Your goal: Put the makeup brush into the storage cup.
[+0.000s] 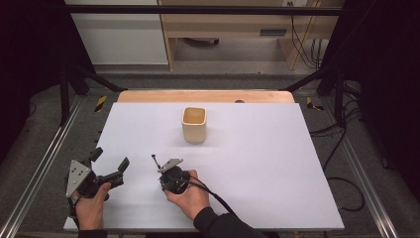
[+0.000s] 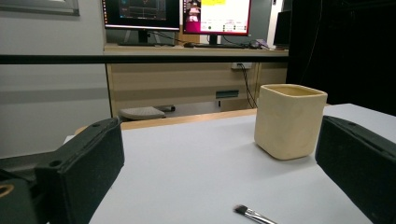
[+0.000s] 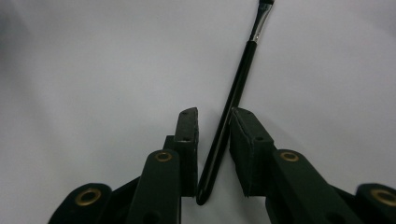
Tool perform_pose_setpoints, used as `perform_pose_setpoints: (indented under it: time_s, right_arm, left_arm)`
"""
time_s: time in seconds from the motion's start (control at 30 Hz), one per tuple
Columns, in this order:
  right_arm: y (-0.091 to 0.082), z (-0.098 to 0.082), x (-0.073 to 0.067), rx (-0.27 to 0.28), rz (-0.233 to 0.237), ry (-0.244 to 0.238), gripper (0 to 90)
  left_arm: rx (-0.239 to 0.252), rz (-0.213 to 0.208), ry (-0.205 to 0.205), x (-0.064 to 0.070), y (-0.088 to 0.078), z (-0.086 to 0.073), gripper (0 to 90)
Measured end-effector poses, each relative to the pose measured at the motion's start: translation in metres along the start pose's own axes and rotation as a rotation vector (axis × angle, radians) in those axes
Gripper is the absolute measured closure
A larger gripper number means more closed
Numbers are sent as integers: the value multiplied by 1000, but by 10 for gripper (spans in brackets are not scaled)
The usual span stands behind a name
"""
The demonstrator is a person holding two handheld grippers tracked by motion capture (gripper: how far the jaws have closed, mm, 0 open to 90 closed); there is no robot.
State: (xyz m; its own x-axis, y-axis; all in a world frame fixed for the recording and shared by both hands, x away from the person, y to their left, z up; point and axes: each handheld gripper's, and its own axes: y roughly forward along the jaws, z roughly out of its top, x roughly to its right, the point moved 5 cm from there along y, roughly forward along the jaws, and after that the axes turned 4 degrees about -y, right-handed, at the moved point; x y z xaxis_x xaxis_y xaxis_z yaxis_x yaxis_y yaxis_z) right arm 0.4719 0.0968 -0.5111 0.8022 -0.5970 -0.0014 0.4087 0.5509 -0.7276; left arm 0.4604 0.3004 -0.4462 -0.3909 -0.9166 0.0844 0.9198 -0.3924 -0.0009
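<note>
Black paintbrush (image 3: pixel 233 93) flat on white tabletop (image 1: pixel 277 168), betw. nearly closed jaws of R gripper (image 3: pixel 214 122), not yet clamped. L gripper (image 1: pixel 110 161) released, idle. Next: clench, lift toward cream cup (image 1: pixel 193 125).

Left gripper (image 1: pixel 110 160) low, jaws spread wide, right gripper (image 1: pixel 157 161) angled downward, jaws narrowed, not pressing together

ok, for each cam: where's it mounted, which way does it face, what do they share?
High view: above the near edge, looking forward and down on the white table; both hands, left gripper, right gripper.
Left gripper view: low, facing the cream square ceramic cup; own jaws apart.
Right gripper view: angled down; jaws around the thin black-handled brush, one pad touching, a gap at the other.
Shared: cup in high and left; brush in all three.
</note>
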Motion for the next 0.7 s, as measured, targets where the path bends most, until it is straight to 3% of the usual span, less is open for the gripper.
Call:
perform_pose_setpoints:
  time_s: [0.47,0.7]
  right_arm:
    - [-1,-1,4,8,-5,15,837]
    - [-1,-2,5,11,-11,2,840]
  left_arm:
    - [-1,-1,5,0,0,0,11]
    - [1,-2,4,1,0,1,11]
